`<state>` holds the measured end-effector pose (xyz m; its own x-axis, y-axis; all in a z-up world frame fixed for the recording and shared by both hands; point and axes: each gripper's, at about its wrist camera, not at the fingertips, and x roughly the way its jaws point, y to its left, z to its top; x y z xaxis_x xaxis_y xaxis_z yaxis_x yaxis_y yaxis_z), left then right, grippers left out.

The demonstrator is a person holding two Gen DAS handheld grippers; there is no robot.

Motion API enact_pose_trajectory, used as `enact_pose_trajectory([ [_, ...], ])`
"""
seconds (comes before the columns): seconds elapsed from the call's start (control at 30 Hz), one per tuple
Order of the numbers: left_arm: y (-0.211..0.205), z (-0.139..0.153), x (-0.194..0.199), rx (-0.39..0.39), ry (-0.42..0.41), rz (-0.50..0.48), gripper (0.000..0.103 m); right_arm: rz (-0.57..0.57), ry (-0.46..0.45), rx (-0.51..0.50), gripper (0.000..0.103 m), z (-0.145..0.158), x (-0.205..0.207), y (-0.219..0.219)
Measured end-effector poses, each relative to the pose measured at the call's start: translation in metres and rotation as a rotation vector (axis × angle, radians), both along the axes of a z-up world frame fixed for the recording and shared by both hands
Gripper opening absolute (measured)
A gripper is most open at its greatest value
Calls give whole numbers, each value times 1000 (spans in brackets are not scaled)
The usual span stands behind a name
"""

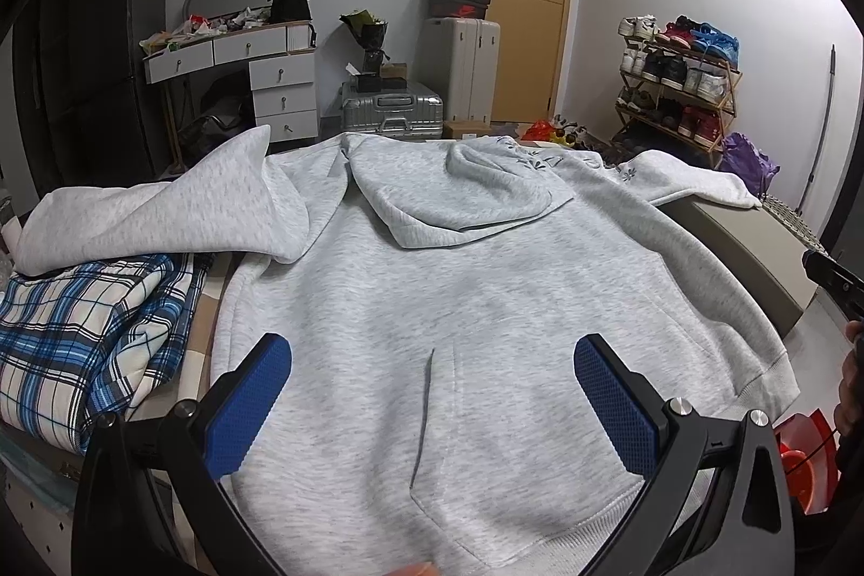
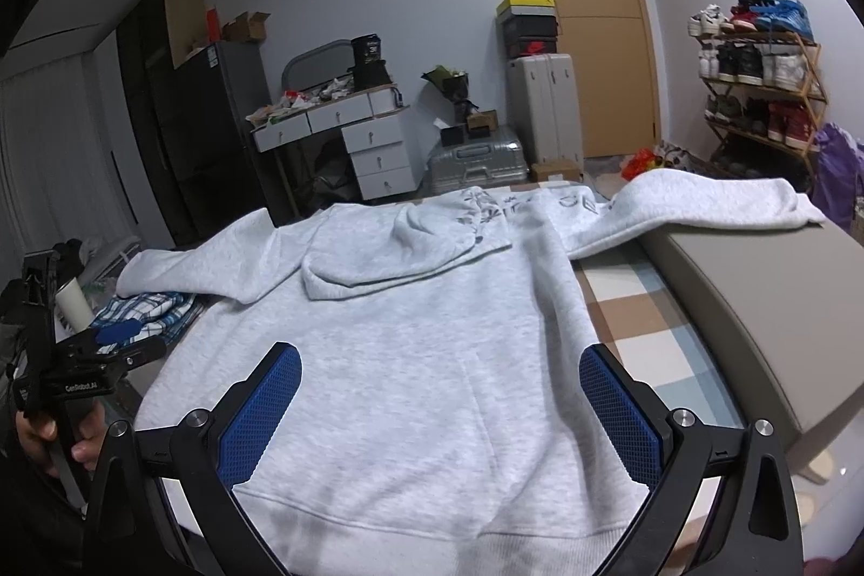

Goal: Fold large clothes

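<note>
Plainly, "GenRobot.AI" marks the left gripper (image 2: pixel 116 333) (hoodie (image 2: pixel 410 360) lettering illegible).

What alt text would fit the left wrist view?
A grey hoodie lies spread flat, front up, sleeves out to both sides, with the open left gripper above its hem. A folded plaid garment sits under its left sleeve; drawers, suitcases and a shoe rack stand behind.
</note>
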<state>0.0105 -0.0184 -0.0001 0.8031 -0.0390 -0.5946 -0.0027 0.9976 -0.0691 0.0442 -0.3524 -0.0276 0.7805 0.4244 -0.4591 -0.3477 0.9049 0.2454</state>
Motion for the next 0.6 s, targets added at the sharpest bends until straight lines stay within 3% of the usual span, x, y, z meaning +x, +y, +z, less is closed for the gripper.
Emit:
enact_pose_trajectory([
  [0.3,11,1,2,-28,-14,8,102,-6,26,-10,103,-2,10,1],
  [0.6,22,1,12,-50,-19,35,102,-92,54,-44,103,3,36,-13],
])
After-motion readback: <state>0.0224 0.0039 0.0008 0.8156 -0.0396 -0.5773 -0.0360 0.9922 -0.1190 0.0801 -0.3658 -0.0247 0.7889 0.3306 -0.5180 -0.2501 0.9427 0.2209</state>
